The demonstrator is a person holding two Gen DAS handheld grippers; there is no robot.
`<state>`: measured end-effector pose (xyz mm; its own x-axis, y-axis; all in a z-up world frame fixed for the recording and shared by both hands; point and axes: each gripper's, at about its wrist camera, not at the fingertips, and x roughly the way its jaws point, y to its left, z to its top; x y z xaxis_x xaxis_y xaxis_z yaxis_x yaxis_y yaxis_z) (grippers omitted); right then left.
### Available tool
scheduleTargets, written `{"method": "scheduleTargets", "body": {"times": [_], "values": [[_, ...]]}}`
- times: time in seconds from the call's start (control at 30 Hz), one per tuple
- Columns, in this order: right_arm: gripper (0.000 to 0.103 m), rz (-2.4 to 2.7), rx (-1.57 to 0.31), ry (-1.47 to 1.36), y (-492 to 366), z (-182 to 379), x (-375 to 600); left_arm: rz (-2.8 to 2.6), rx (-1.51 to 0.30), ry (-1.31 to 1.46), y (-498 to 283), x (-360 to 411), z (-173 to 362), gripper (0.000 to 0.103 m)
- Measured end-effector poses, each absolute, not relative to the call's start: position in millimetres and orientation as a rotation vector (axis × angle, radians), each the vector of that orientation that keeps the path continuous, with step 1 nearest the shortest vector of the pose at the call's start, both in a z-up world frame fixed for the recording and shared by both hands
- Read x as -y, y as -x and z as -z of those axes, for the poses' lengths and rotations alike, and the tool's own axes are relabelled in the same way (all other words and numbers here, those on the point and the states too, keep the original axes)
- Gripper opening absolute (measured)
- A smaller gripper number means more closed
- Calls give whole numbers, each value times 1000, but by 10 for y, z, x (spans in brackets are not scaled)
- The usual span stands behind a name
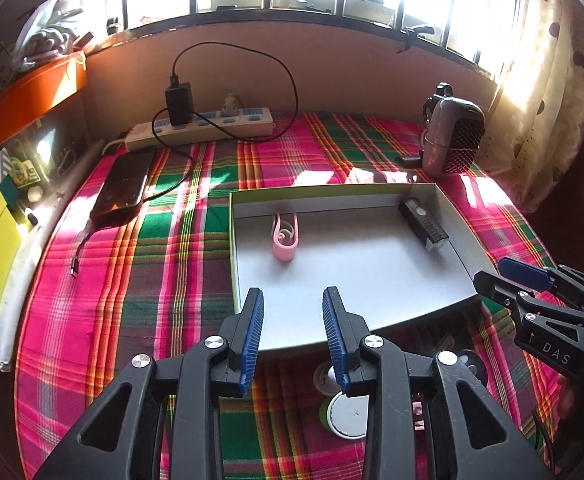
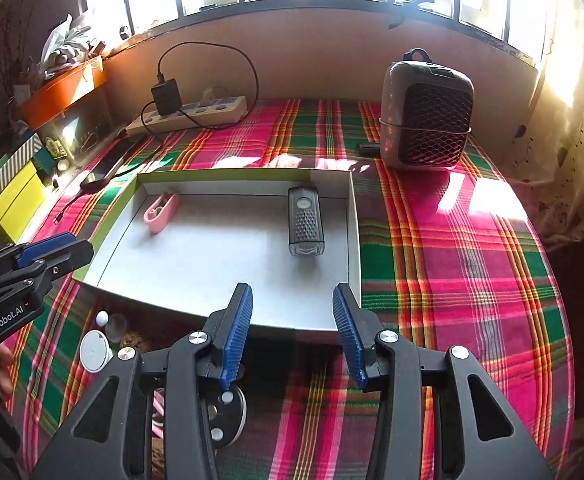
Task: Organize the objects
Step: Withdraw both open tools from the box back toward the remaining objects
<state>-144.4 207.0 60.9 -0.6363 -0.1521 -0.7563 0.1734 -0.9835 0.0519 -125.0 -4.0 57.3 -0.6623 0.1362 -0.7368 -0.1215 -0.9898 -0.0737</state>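
While angled down over the box [image 1: 458, 236], left gripper [image 1: 294, 334], right gripper [image 2: 292, 334], both half-open, empty

Tray [image 2: 354, 240] middle lies clear between clip [image 2: 160, 212] and torch [image 2: 306, 220].

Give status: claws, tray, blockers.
Left claw and right claw open, empty, above tray's near edge. Tray holds pink clip and grey device. Small round items wait loose by near edge. No blockers.
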Motion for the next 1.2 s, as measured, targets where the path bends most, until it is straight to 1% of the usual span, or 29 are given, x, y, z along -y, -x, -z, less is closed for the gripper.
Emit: {"method": "scheduleTargets", "body": {"times": [0.3,0.5,0.7,1.2], "values": [[43,2661,-22,-1207,900,-564,-2065,-2741,69,1216,796,123,-479,29],[43,2616,-67,-1161,542,-533,-1962,-2742,118,1217,578,226,-422,29],[43,2556,-67,-1125,253,-482,-1826,-2739,124,1229,416,273,-358,29],[44,2522,-101,-1219,97,-233,-1613,-2717,123,1237,210,255,-285,29]]}}
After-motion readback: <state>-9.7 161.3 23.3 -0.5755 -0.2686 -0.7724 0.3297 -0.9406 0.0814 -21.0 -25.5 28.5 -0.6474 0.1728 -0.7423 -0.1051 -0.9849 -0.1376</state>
